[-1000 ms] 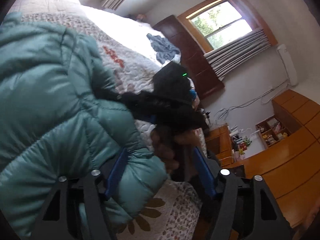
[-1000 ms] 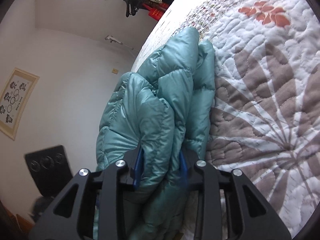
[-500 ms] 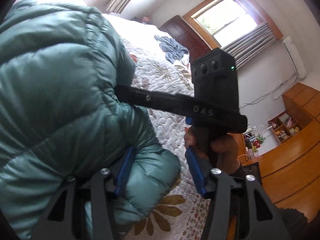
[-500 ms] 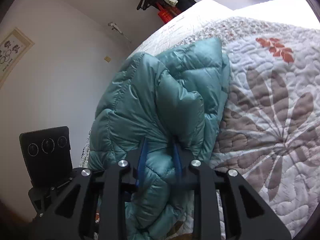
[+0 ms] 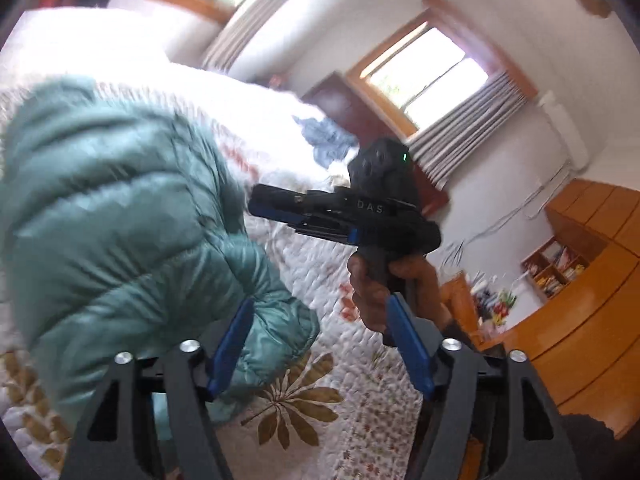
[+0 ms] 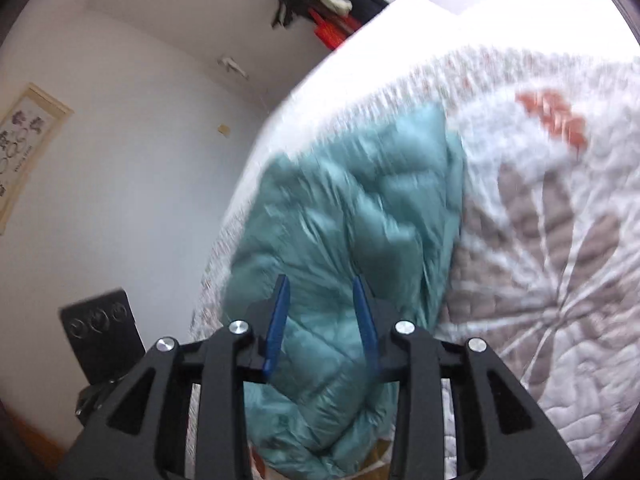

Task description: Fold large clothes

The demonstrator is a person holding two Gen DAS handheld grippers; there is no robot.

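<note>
Left wrist view. Left tongs (image 5: 320,344), blue pads spread wide, frame the lower corner of a teal puffer jacket (image 5: 120,240) lying on the floral quilt (image 5: 304,412) of the bed. Right of the jacket, a hand (image 5: 384,284) holds the right tongs (image 5: 280,210), apparently clear of the fabric; motion blur limits certainty.

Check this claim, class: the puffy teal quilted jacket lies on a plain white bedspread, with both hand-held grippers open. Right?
Not quite. In the right wrist view the puffy teal quilted jacket lies on a floral-patterned quilted bedspread, not plain white. Both grippers, left hand-held gripper and right hand-held gripper, are open.
</note>
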